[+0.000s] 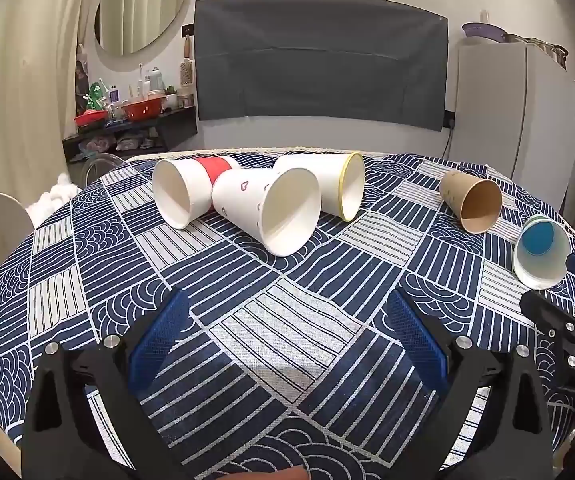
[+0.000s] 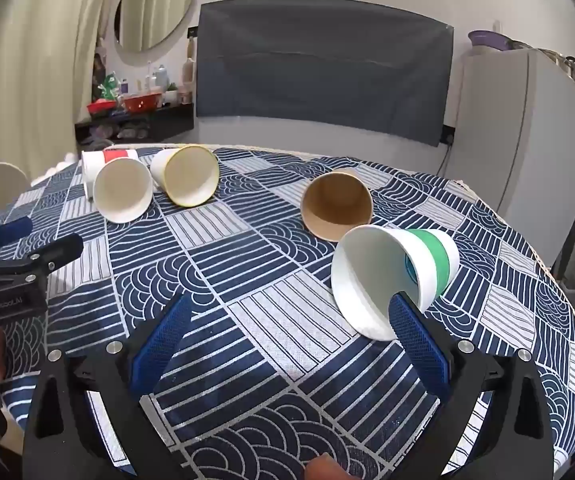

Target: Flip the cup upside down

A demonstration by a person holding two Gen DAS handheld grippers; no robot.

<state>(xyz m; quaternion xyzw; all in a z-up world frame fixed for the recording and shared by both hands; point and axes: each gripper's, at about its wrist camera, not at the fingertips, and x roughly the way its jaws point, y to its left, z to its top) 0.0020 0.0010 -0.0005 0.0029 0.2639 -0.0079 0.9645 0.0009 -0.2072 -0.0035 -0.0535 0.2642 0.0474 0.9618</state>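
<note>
Plainly, we hold the left gripper (image 1: 287,328) with its blue-padded fingers spread wide over bare cloth, gripping nothing. Our right gripper (image 2: 291,332) is just as wide apart; its right fingertip (image 2: 401,308) overlaps the rim of the white paper cup with the green band (image 2: 391,276), though we cannot tell whether it touches.

That cup lies on its side near the right edge of the table, mouth toward us, its far end hidden from the left wrist view. The plain brown paper cup (image 2: 337,206) lies just behind it. Toward the far left edge three more lie tipped over in a cluster: the white paper cup with small heart prints (image 1: 271,210), the white paper cup with a yellow rim (image 1: 337,184) and the white paper cup with a red band (image 1: 185,190), partly hidden behind the others.

The navy-and-white patterned tablecloth (image 1: 287,340) covers the table. Behind hang a dark grey cloth panel (image 1: 319,68) and a round wall mirror (image 1: 141,6); a white refrigerator (image 1: 519,120) stands right.
</note>
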